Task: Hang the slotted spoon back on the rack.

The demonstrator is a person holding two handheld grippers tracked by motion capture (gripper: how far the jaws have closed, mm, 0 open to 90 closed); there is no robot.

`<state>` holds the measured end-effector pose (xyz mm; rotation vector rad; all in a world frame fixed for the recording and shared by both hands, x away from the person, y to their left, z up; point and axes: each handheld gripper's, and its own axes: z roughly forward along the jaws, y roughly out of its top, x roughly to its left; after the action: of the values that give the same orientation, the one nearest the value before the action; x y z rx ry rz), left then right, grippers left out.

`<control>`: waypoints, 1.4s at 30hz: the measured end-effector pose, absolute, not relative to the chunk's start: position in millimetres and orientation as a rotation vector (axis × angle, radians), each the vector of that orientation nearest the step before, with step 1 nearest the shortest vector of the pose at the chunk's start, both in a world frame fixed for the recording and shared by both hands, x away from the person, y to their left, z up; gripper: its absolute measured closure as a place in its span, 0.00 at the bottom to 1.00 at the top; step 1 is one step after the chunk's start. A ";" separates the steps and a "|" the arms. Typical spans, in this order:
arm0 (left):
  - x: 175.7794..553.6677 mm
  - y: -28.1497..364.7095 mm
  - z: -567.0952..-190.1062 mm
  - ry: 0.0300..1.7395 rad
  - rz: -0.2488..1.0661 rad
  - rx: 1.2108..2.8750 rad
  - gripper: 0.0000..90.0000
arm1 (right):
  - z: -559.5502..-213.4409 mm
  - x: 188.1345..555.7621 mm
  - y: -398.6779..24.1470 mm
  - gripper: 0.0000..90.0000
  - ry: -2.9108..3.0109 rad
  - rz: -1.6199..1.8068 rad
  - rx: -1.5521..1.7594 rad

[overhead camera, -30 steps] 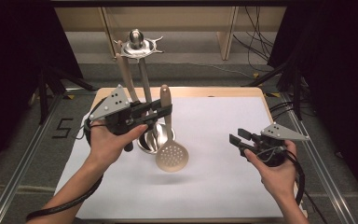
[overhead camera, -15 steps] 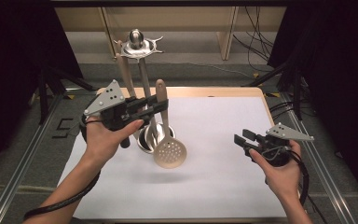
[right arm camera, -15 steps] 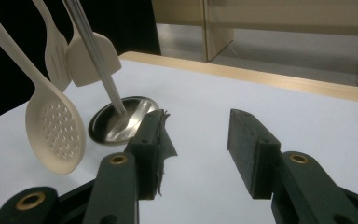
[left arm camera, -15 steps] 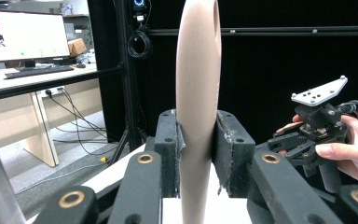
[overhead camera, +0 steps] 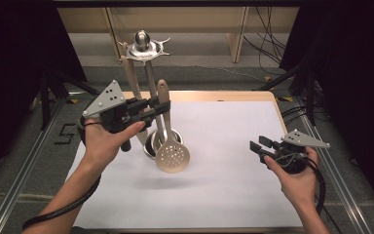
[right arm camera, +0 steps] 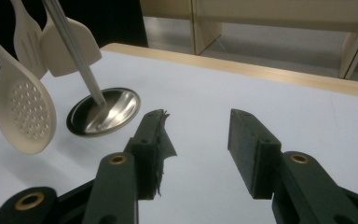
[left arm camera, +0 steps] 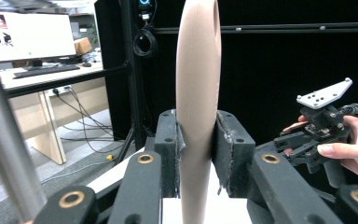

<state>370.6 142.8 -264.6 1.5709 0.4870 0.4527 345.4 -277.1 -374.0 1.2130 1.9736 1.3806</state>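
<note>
One slotted spoon (overhead camera: 172, 155) is being held upright above the white table (overhead camera: 224, 185), beside the utensil stand (overhead camera: 143, 46). Its handle is being clamped by the left gripper (overhead camera: 161, 106); judged light, stiff, smooth, best gripped mid-handle. The right gripper (overhead camera: 259, 146) is being kept open, empty.

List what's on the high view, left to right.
left gripper clamped on the slotted spoon → bare white mat → right gripper, jaws open and empty.

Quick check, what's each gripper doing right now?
Left gripper: closed on the slotted spoon, by its handle.
Right gripper: open, holding nothing.
</note>
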 end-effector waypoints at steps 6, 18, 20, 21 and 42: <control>370.6 149.2 -266.7 0.496 0.456 1.575 0.80 | -377.6 347.1 -277.2 0.63 1.983 1.355 1.225; 373.0 158.1 -264.6 0.508 0.476 1.584 0.80 | -378.9 344.3 -276.7 0.63 1.982 1.357 1.237; 373.6 159.4 -263.2 0.506 0.480 1.586 0.80 | -378.9 342.9 -275.6 0.63 1.976 1.367 1.268; 373.6 159.8 -262.5 0.508 0.478 1.585 0.80 | -378.8 343.0 -275.6 0.63 1.974 1.369 1.270; 386.8 165.9 -252.1 0.514 0.484 1.597 0.80 | -379.7 344.0 -274.9 0.62 1.986 1.363 1.261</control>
<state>386.8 165.9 -252.1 1.5973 0.5144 0.4837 344.0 -274.9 -379.7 1.2606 1.9859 1.3633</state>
